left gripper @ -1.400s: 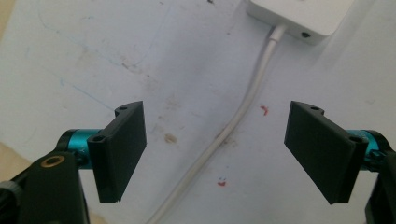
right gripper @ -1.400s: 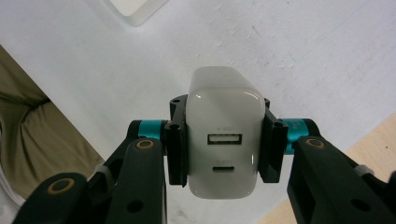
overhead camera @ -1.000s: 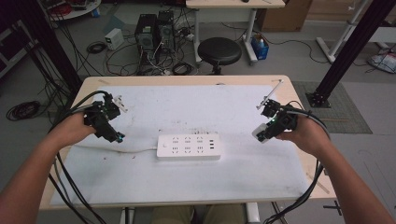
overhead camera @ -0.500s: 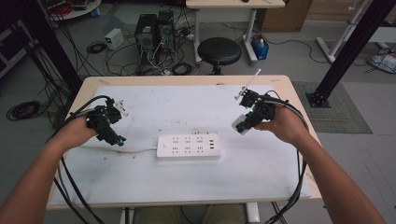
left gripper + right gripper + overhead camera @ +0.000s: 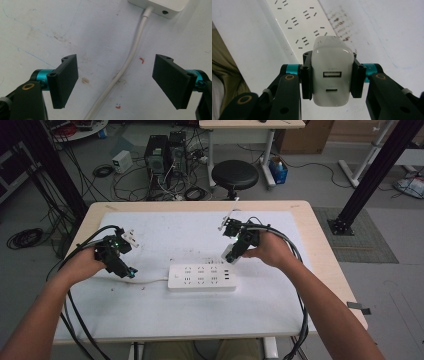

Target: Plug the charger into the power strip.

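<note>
White glossy USB charger block (image 5: 331, 77) clamped in right gripper (image 5: 235, 251), above far right end of white plastic power strip (image 5: 202, 278). Left gripper (image 5: 116, 83) jaws apart, astride strip's white cable (image 5: 126, 65). Step: carry to socket. Next: align prongs, press down.

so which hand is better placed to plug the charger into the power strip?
Right. The right gripper already clamps the white charger and hangs just above the power strip. The left gripper is open, straddling the strip's cord.
</note>
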